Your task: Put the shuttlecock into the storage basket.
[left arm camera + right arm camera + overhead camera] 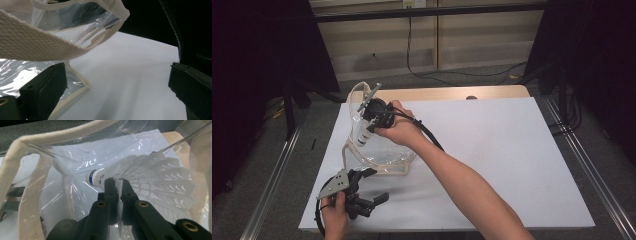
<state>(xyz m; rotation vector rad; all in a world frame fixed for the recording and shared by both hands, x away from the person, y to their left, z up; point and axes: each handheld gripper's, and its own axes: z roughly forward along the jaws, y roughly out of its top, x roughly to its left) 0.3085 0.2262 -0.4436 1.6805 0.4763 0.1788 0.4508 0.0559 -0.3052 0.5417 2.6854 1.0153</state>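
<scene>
The right gripper (119, 180) has its two black jaws clamped on a white feathered shuttlecock (150, 182) with a blue-banded cork, pinching the skirt just behind the cork; the far feathers are cut off by the jaws below. In the high view this right gripper (371, 124) sits at the mouth of a clear plastic tote bag with cream canvas trim and straps (379, 160), and the shuttlecock (362, 136) hangs just below it, blurred by the film, so whether it touches the bag's floor cannot be told. The left gripper (371, 187) rests nearer the person, just beside the bag's front corner on the white counter (512, 150), its jaws standing well apart with nothing between them. In the left gripper view one jaw hides part of the bag's lower edge (75, 92), and a cream strap (37, 45) crosses overhead.
</scene>
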